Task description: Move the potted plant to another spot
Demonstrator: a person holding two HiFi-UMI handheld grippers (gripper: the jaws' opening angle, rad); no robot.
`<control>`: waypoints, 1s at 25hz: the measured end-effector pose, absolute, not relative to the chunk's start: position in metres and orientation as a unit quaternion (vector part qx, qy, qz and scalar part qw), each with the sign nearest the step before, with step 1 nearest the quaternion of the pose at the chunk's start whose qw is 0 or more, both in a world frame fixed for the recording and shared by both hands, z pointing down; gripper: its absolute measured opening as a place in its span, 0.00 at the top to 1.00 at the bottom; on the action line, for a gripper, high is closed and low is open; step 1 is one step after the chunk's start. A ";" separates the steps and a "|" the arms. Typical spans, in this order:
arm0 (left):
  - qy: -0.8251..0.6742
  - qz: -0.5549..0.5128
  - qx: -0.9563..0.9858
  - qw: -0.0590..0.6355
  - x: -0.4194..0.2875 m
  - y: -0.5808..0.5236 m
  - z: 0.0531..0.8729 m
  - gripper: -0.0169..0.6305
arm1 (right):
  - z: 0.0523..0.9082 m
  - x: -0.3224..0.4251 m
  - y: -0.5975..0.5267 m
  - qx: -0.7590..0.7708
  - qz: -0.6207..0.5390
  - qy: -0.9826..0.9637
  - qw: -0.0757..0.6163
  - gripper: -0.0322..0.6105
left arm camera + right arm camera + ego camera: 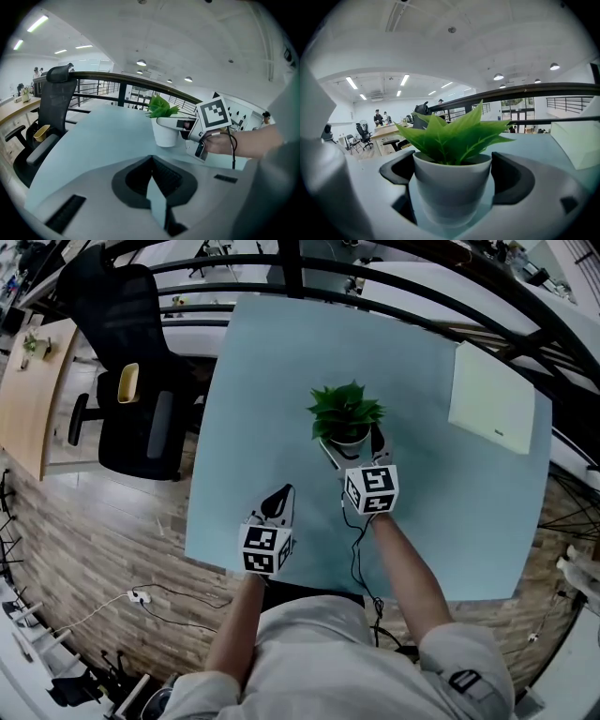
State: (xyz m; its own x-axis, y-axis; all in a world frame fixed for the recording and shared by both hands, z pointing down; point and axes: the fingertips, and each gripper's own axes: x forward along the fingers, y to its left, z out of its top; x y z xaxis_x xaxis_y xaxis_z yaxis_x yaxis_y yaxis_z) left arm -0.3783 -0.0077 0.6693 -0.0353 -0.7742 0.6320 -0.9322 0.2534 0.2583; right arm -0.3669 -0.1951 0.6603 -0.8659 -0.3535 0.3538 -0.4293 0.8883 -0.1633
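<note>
A small potted plant (348, 412) with green leaves in a white pot (452, 185) stands near the middle of the pale blue table (272, 381). My right gripper (353, 448) reaches it from the near side, with one jaw on each side of the pot. Both pads (396, 171) press the pot's walls, so it is shut on the pot. In the left gripper view the pot (165, 132) rests on the tabletop with the right gripper's finger along its rim. My left gripper (280, 496) hovers to the near left of the plant, shut and holding nothing (151, 162).
A white flat box (491, 397) lies at the table's right side. A black office chair (131, 371) stands off the left edge beside a wooden desk (33, 390). A dark railing (394, 263) runs behind the table. A black cable (356, 559) hangs from my right gripper.
</note>
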 end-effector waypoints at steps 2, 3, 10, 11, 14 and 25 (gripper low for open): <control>-0.704 0.114 0.608 0.350 -0.380 -0.007 0.670 0.95 | 0.661 -0.364 -0.193 0.213 0.117 -0.956 0.164 0.16; -0.700 0.114 0.612 0.350 -0.380 -0.006 0.670 0.95 | 0.662 -0.360 -0.190 0.217 0.117 -0.955 0.167 0.16; -0.674 0.109 0.641 0.349 -0.378 0.003 0.669 0.95 | 0.669 -0.340 -0.168 0.251 0.100 -0.943 0.195 0.16; -0.669 0.110 0.646 0.349 -0.376 0.005 0.669 0.95 | 0.671 -0.338 -0.165 0.257 0.101 -0.941 0.196 0.16; -0.652 0.115 0.665 0.346 -0.372 0.009 0.667 0.95 | 0.675 -0.333 -0.159 0.273 0.101 -0.935 0.202 0.16; -0.626 0.122 0.690 0.343 -0.385 0.038 0.668 0.95 | 0.684 -0.328 -0.140 0.316 0.129 -0.920 0.194 0.11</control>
